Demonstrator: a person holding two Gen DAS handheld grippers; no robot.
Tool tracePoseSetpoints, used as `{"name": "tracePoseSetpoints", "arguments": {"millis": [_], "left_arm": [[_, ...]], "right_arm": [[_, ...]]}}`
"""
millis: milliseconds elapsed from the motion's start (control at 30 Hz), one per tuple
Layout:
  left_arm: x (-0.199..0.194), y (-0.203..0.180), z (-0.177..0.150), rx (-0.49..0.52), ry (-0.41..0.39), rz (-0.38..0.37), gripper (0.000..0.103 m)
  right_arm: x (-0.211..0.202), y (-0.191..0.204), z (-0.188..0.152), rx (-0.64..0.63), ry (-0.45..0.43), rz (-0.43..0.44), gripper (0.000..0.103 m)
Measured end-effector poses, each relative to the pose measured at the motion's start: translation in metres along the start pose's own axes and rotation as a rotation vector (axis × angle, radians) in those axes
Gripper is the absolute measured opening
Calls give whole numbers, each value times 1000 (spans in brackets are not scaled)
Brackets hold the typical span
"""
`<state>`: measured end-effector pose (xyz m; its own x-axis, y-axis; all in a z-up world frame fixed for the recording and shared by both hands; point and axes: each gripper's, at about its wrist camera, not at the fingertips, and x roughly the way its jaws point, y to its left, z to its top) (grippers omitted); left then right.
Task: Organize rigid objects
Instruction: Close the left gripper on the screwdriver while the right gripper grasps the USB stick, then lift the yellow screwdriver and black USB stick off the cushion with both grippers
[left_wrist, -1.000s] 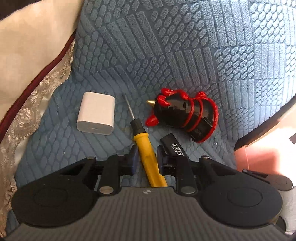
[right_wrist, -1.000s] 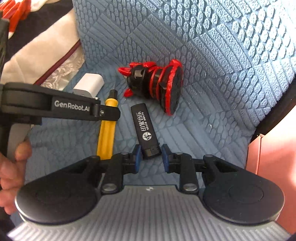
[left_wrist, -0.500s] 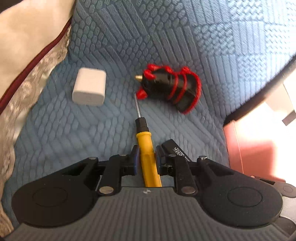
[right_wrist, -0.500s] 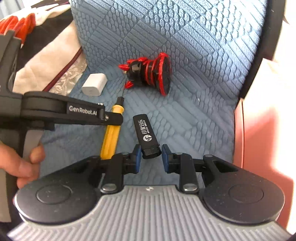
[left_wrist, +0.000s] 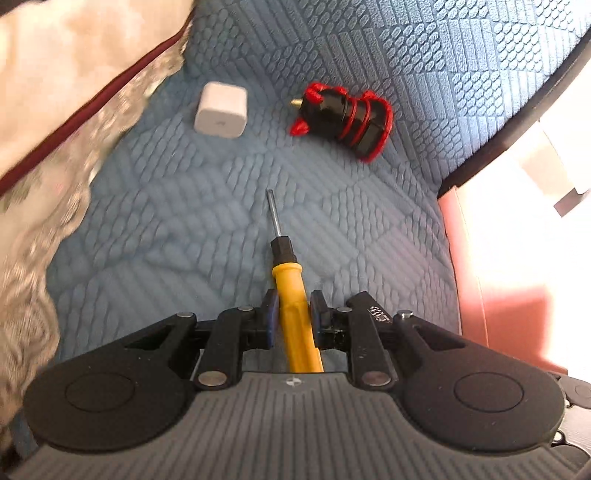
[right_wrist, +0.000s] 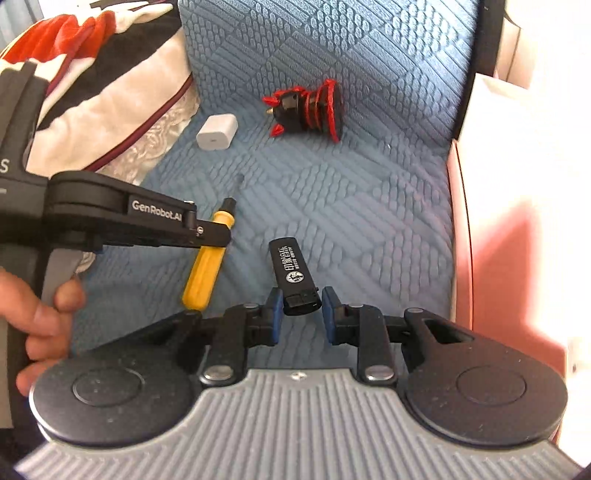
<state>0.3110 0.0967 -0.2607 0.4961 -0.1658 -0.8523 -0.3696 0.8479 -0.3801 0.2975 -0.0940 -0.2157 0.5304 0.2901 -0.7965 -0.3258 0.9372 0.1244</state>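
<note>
Blue quilted seat cushion (left_wrist: 207, 206): open fabric ahead of both grippers.
Obstacles, far end: white charger cube (left_wrist: 221, 109), left; red-and-black spiral toy (left_wrist: 343, 118), right; bare cushion between them.
Left side: cream lace-edged cloth (left_wrist: 55, 155) overlaps the cushion edge.
Right side: pink box wall (right_wrist: 491, 258) beside the cushion edge.
Left gripper (right_wrist: 212, 236) and its yellow screwdriver (right_wrist: 207, 266) crowd the right gripper's left flank.

A yellow-handled screwdriver (left_wrist: 291, 295) is pinched at its handle, its thin metal shaft pointing away over the blue quilted cushion (left_wrist: 369, 221). A black lighter (right_wrist: 293, 275) with white print is held at its near end. Farther off on the cushion lie a white charger block (left_wrist: 221, 110) and a black-and-red mount (left_wrist: 343, 118) on its side, well apart.
</note>
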Motion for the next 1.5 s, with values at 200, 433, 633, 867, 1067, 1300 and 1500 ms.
{"name": "tracePoseSetpoints", "arguments": {"millis": [200,433,633,867,1067,1300,1500], "left_arm": [[-15,-7,-33,28,7,5,21],[-24,-30,-76,94,21,42,21],[-17,-29,-72,74,50,35,23],[-16,-18,-70,-9,42,-8,23],[-17,-15,-69,-25,26,-7,23],[-15,-18,-69,-10,19,-1,23],[-12,-24,-69,34,4,17,23]], "right_arm": [[-13,6,-24,10,16,1,26],[-18,11,-42,22,39,21,27],[-13,15,-42,-28,10,-2,28],[1,19,-38,-56,38,-4,30],[15,24,-34,-70,13,-33,30],[18,26,-30,-39,0,-29,28],[15,20,-30,-16,-2,-38,27]]}}
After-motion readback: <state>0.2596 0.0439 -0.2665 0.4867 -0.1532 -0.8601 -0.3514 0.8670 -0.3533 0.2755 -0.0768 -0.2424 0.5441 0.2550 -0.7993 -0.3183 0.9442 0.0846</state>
